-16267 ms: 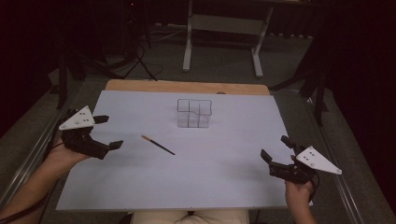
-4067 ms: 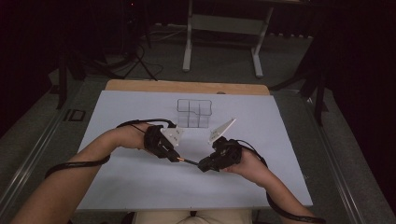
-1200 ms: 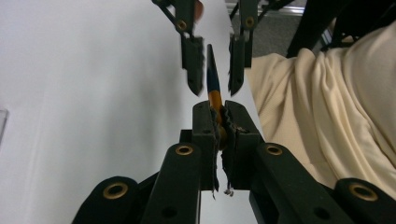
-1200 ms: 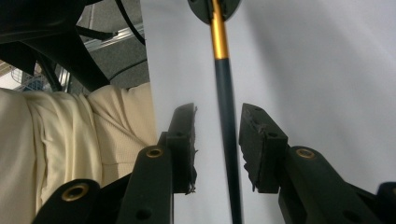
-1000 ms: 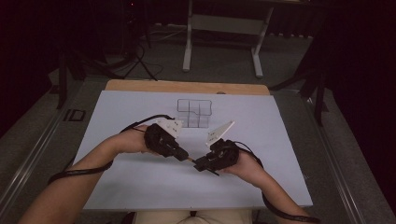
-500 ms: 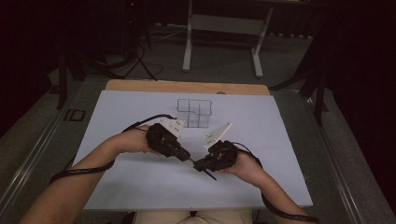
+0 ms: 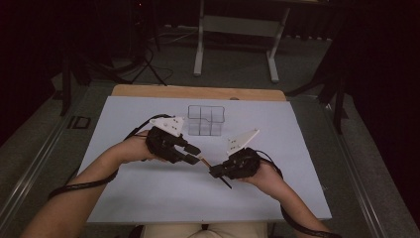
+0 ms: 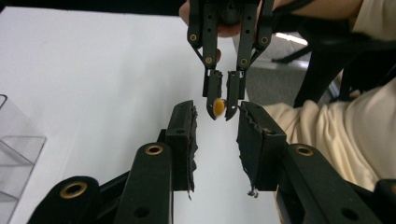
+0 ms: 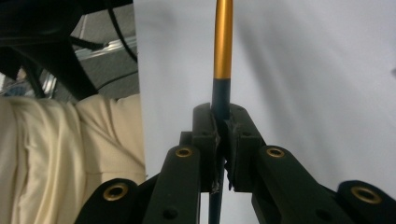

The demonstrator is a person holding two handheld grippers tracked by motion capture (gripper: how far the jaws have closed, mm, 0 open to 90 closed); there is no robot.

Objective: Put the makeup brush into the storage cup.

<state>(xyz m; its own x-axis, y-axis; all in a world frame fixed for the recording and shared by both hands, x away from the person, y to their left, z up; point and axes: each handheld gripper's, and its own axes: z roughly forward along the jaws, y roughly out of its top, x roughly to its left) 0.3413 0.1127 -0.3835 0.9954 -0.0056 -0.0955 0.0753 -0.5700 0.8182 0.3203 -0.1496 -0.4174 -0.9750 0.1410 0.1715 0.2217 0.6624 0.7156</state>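
Item one, at left in the high view: the left gripper [image 7: 192, 152], carried over the white tabletop [image 7: 124, 193], its fingers [image 8: 183, 140] parted to a narrow gap; they have just been opening, and in the left gripper view we see nothing pressed between them, only the orange tip showing beyond the gap. Item two, behind and between the hands: a clear compartment box [image 7: 206, 120], standing apart from both grippers on the far half of the tabletop. Item three, centre: the pen [image 9: 222, 51], a slim stick with an orange-gold upper section and a dark lower barrel, lifted off the tabletop and lying between the two grippers, its orange end [image 8: 218, 107] pointing toward the left gripper's fingers. Item four, at right: the right gripper [image 7: 217, 172], its fingers [image 9: 238, 140] clamped tight on the dark barrel of the pen, so we now carry the pen with this hand alone. Handling note, as we judge it: the step in hand looks like a handover from left to right. To do it well, we keep the right clamp firm and the wrist steady, draw the left gripper straight back along the pen's line so its fingers clear the orange end without knocking it askew, and only then swing the pen toward the compartment box.
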